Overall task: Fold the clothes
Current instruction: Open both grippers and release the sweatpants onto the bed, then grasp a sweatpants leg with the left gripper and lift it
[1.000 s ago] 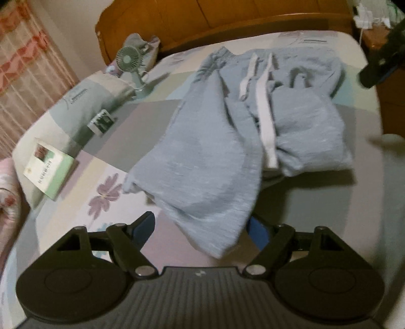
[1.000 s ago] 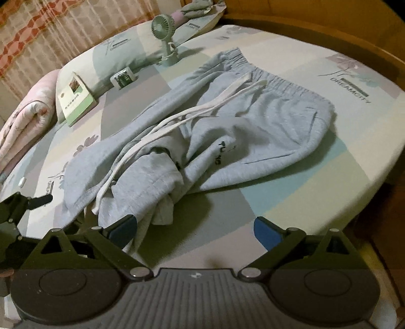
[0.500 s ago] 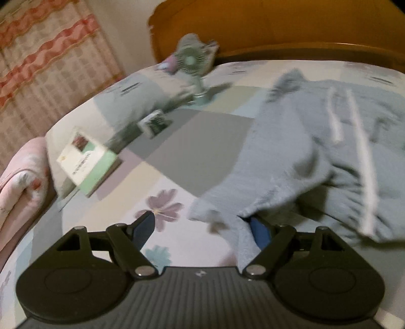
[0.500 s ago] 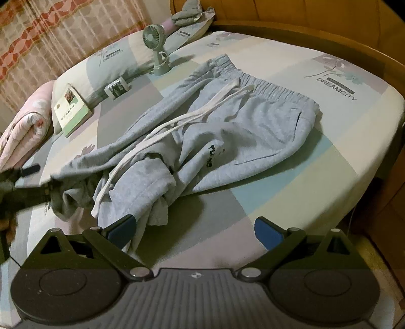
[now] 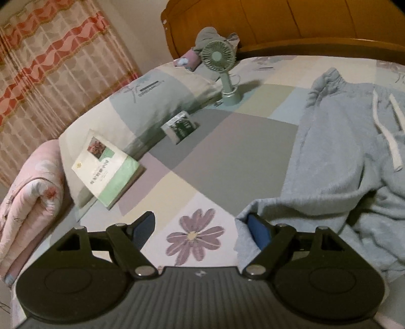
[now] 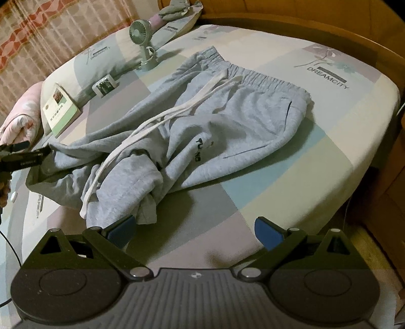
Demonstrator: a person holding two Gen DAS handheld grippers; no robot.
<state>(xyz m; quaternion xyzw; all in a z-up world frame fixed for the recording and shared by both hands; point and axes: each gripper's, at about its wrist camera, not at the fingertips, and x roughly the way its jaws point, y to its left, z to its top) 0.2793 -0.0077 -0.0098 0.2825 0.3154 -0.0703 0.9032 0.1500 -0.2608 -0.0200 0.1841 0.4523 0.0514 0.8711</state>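
Observation:
Grey sweatpants (image 6: 240, 121) with a long white drawstring (image 6: 177, 111) lie crumpled on the patchwork bed sheet (image 6: 291, 192). In the left wrist view the sweatpants (image 5: 329, 164) fill the right side, and one leg's cuff (image 5: 243, 227) drapes over the right finger of my left gripper (image 5: 200, 222). Its jaws stand wide open, with only the sheet's purple flower between them. The right wrist view shows the left gripper (image 6: 25, 157) at the far left, against the stretched leg end. My right gripper (image 6: 195, 225) hovers open near the bed's front edge, its left finger beside the bunched other leg (image 6: 131, 192).
A green desk fan (image 5: 220, 63), a small box (image 5: 179, 126), a green-and-white book (image 5: 106, 167) and a pillow (image 5: 152, 101) sit at the bed's left. A rolled pink quilt (image 5: 27, 202) lies beyond them. A wooden headboard (image 5: 303, 22) and curtain (image 5: 50, 63) bound the bed.
My left gripper has swung left across the bed, and the pant leg end has gone with it, stretching out leftward. The right gripper has barely moved.

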